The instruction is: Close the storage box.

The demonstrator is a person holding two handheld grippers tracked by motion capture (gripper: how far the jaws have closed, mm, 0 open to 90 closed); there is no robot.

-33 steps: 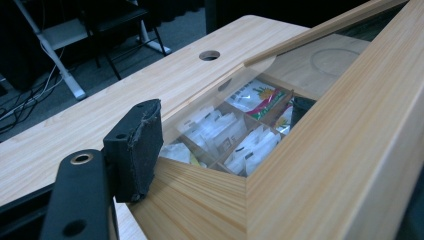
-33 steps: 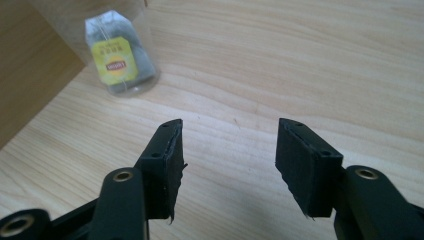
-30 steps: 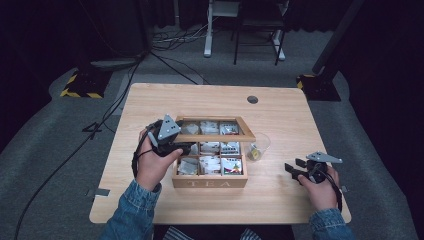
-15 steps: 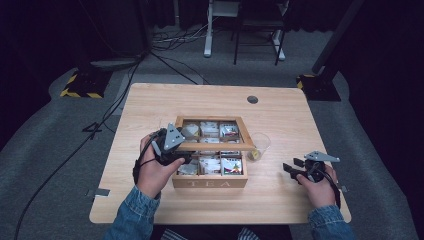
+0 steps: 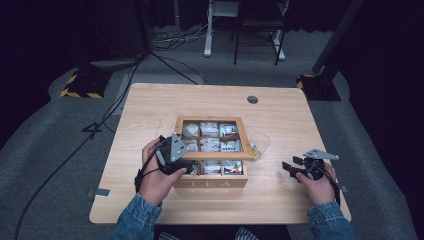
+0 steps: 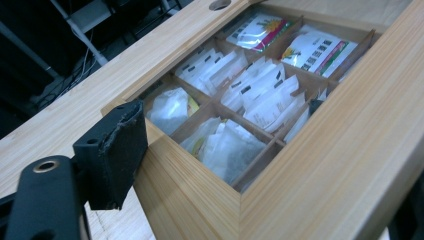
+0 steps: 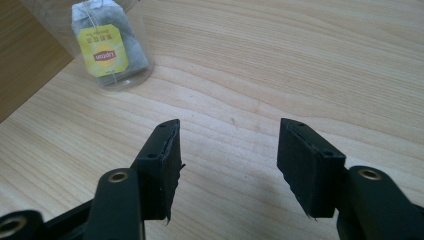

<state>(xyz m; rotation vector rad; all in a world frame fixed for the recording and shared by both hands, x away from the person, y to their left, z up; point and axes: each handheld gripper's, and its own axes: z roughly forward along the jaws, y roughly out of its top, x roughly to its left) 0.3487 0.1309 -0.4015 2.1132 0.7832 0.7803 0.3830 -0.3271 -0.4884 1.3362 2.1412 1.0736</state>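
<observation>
Item: wooden tea box (image 5: 210, 182), lid (image 6: 345, 125) lowered over its packet compartments but not fully seated; closing remains. Left hand-held gripper (image 5: 182, 167): jaws just opening, released around the box's front-left corner, hand laid low against the box wall. Right hand-held gripper (image 5: 291, 169): half-open, empty, resting on the counter (image 5: 280, 115); plastic cup (image 7: 112, 42) with a tea bag lies ahead of it.

My surface (image 5: 150, 107) was pale wood with a round cable hole (image 5: 252, 99) near its far edge. Around it lay grey carpet (image 5: 55, 145) in a dark room, with black cables (image 5: 165, 47) trailing toward a white desk frame (image 5: 210, 30) and yellow-black striped bases (image 5: 80, 87).
</observation>
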